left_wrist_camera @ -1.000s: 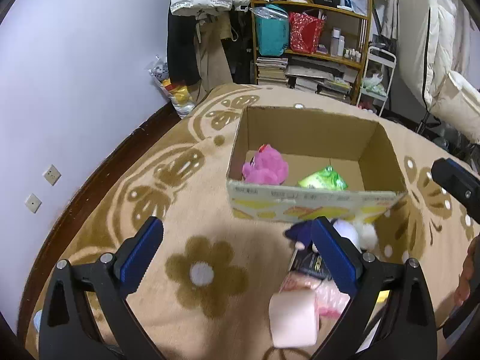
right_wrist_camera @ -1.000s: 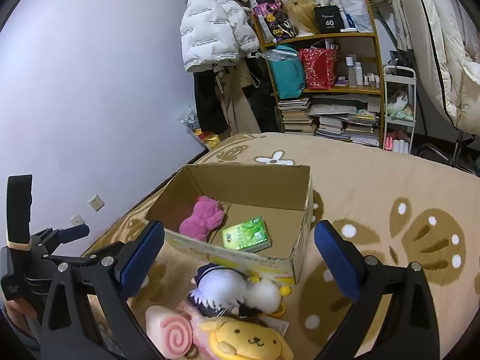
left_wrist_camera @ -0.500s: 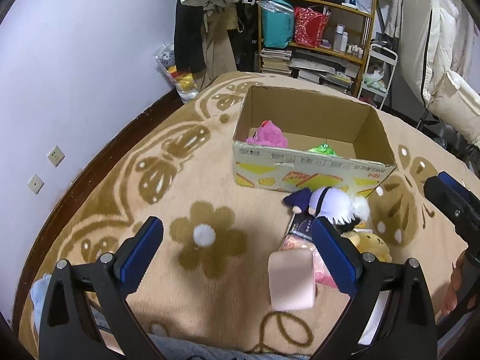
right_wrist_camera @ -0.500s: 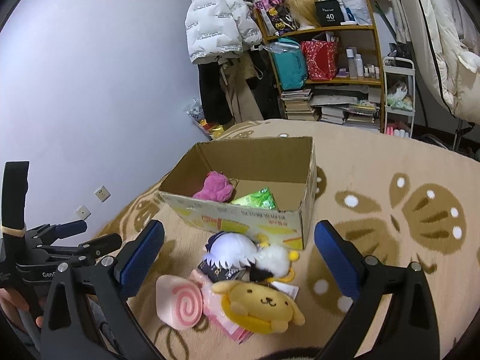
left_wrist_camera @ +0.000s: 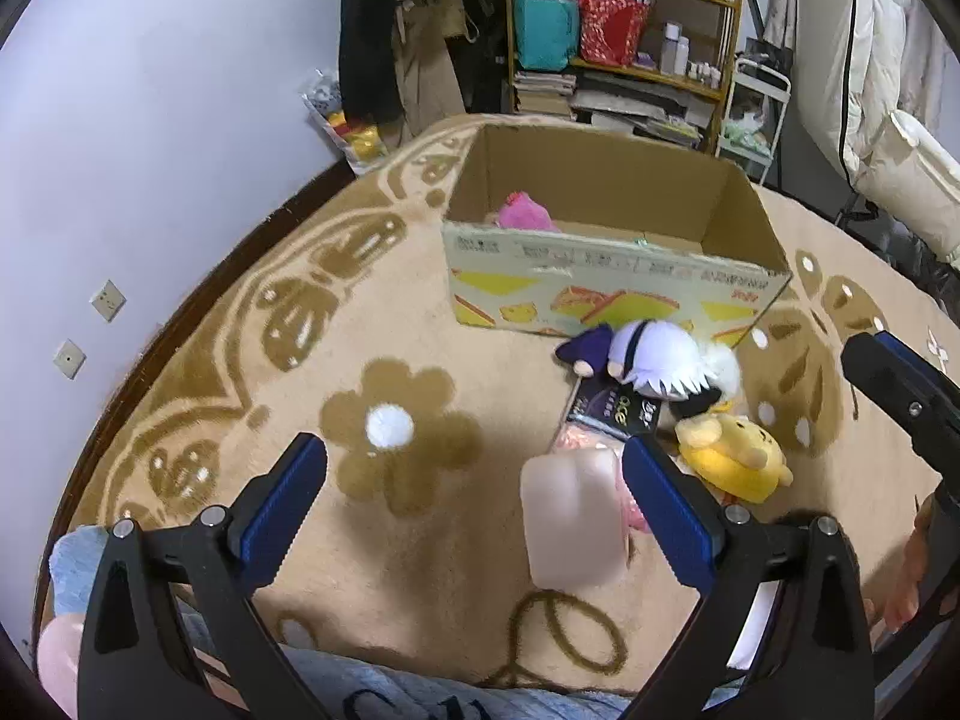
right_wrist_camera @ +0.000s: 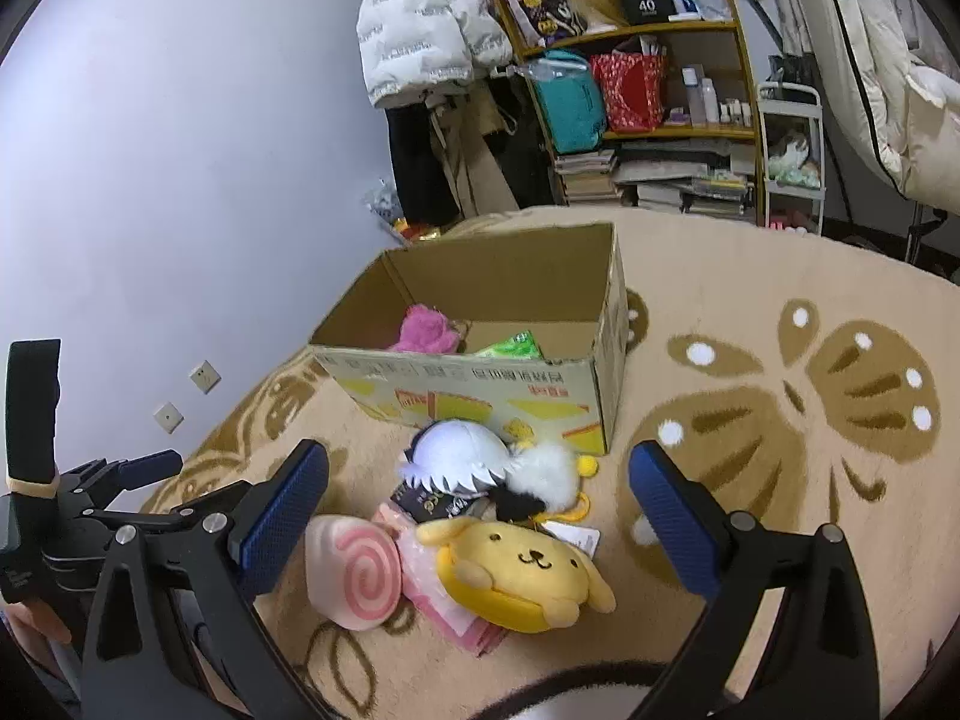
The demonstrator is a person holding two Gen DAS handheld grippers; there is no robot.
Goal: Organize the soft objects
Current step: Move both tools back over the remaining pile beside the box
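An open cardboard box (left_wrist_camera: 612, 294) (right_wrist_camera: 480, 384) stands on the patterned rug and holds a pink plush (right_wrist_camera: 423, 330) (left_wrist_camera: 525, 217) and a green packet (right_wrist_camera: 510, 347). In front of it lie a white-haired doll (right_wrist_camera: 462, 459) (left_wrist_camera: 654, 360), a yellow dog plush (right_wrist_camera: 522, 567) (left_wrist_camera: 729, 459), a pink swirl roll cushion (right_wrist_camera: 354, 570) (left_wrist_camera: 570, 522) and a pink packet (right_wrist_camera: 438, 594). My left gripper (left_wrist_camera: 474, 504) is open and empty, left of the roll cushion. My right gripper (right_wrist_camera: 477, 516) is open and empty, above the pile.
A dark packet (left_wrist_camera: 612, 411) lies under the doll. A shelf (right_wrist_camera: 654, 114) with bags, books and hanging coats stands behind the box. The wall (left_wrist_camera: 150, 120) runs along the left. Each gripper shows at the edge of the other's view.
Both grippers have drawn back and away from the box, so the box looks farther and the toy pile has come fully into view. Both stayed open.
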